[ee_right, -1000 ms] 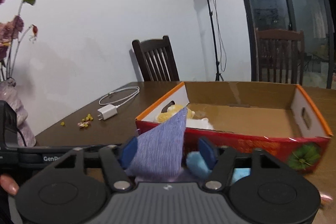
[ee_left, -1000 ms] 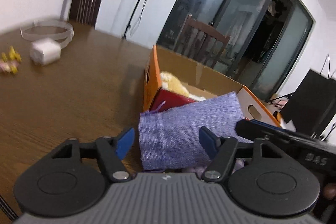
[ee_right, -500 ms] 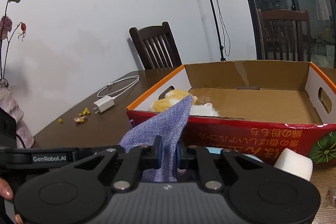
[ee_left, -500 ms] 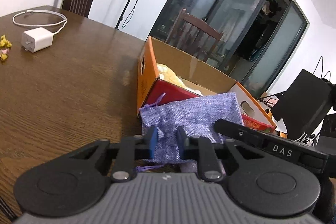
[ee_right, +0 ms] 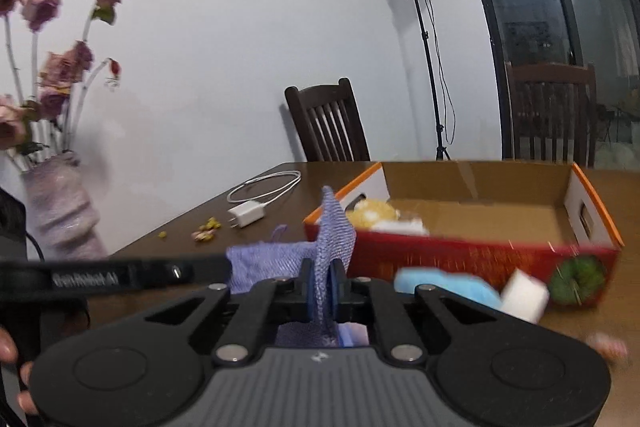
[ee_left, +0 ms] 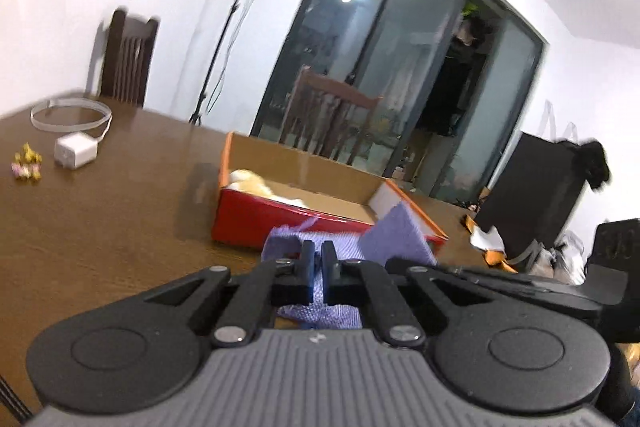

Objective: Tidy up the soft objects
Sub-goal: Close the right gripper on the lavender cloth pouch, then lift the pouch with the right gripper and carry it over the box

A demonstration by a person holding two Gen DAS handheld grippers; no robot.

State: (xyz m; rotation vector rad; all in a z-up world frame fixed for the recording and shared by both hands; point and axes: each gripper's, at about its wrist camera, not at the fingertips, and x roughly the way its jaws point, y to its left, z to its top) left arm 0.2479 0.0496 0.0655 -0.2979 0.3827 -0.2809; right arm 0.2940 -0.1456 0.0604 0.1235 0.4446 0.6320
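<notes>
A purple woven pouch (ee_left: 394,237) hangs between my two grippers, above the table and in front of the box. My left gripper (ee_left: 316,269) is shut on one edge of it. My right gripper (ee_right: 321,289) is shut on the other edge of the pouch (ee_right: 334,227), whose corner stands up above the jaws. Behind it lies the red and orange cardboard box (ee_left: 280,215) (ee_right: 480,251), open on top, with a yellow plush toy (ee_right: 374,211) (ee_left: 250,183) in its near left corner. A light blue soft object (ee_right: 436,285) and a white foam block (ee_right: 524,297) lie in front of the box.
On the wooden table (ee_left: 92,211) lie a white charger (ee_left: 75,150) with its coiled cable and some small yellow and pink bits (ee_left: 26,167). A vase of dried roses (ee_right: 60,211) stands at the left. Chairs (ee_right: 328,123), a light stand (ee_right: 424,39) and a black bag (ee_left: 536,187) ring the table.
Both grippers closed on the purple pouch and lifted it back from the box. The pouch now hangs bunched between them, and the box looks farther off.
</notes>
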